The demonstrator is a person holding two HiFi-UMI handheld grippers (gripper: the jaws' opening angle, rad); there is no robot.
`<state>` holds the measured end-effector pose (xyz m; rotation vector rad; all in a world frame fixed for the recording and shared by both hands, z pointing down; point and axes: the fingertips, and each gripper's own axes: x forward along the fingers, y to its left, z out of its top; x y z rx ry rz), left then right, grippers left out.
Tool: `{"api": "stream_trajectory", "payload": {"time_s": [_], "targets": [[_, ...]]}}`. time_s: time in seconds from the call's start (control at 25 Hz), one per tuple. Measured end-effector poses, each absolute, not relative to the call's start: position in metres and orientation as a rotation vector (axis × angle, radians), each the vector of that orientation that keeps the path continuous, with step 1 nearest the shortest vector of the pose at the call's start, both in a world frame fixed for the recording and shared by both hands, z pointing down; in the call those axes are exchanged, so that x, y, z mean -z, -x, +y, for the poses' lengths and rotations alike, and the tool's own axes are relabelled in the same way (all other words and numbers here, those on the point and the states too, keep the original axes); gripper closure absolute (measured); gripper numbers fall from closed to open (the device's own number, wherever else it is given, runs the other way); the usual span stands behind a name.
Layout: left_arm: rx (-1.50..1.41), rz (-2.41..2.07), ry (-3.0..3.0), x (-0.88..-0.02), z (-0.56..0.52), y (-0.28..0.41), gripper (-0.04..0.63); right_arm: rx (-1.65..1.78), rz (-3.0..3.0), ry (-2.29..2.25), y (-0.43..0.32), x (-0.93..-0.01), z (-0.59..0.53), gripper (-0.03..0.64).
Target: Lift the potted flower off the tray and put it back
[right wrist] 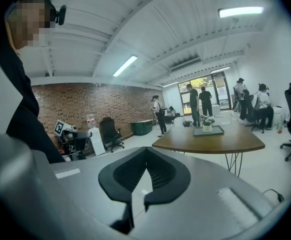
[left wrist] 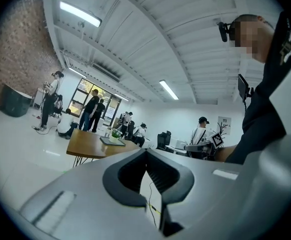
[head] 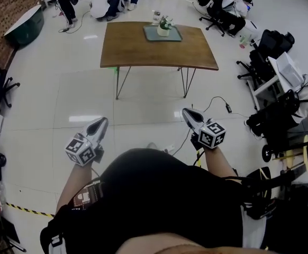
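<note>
potted flower (head: 164, 27): upright in a pale pot on the tray (head: 175, 35), not yet lifted. tray: flat on the worktop (head: 143, 49), toward the worktop's far edge and a little right of its middle. long axis of the flower straight up off the worktop, so probably no side of the pot better than another for a grip.

left gripper (head: 103, 121): well short of the worktop's near edge, over bare floor, jaws pressed together with nothing between them, tip roughly level. right gripper (head: 187, 112): also well short of the near edge, jaws closed on nothing, tip dipped slightly.

from either pair of jaws, flower ahead and across almost the whole depth of the worktop; well apart, out of reach. in the left gripper view, a little left of the jaw line; in the right gripper view, off to its right. right gripper judged slightly nearer.

beyond the worktop's far edge and to its right: people and office chairs.
</note>
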<state>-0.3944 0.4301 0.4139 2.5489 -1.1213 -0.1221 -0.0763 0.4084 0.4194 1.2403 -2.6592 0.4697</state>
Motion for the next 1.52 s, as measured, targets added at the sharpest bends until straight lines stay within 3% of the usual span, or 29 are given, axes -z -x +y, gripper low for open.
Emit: {"api": "stream_trajectory", "payload": {"time_s": [0.44, 0.88, 1.52], "targets": [[0.162, -1.171, -2.540, -0.389, 0.246, 0.288, 0.597, -0.414, -2.704, -1.130, -0.014, -0.417, 0.227, 0.603], [0.055, -0.897, -2.618, -0.413, 0.104, 0.175, 0.597, -0.512, -2.614, -1.379, -0.110, -0.440, 0.147, 0.602], [0.066, -0.665, -2.637, -0.431, -0.149, 0.099, 0.597, -0.497, -2.483, -1.575, -0.173, -0.423, -0.062, 0.601]]}}
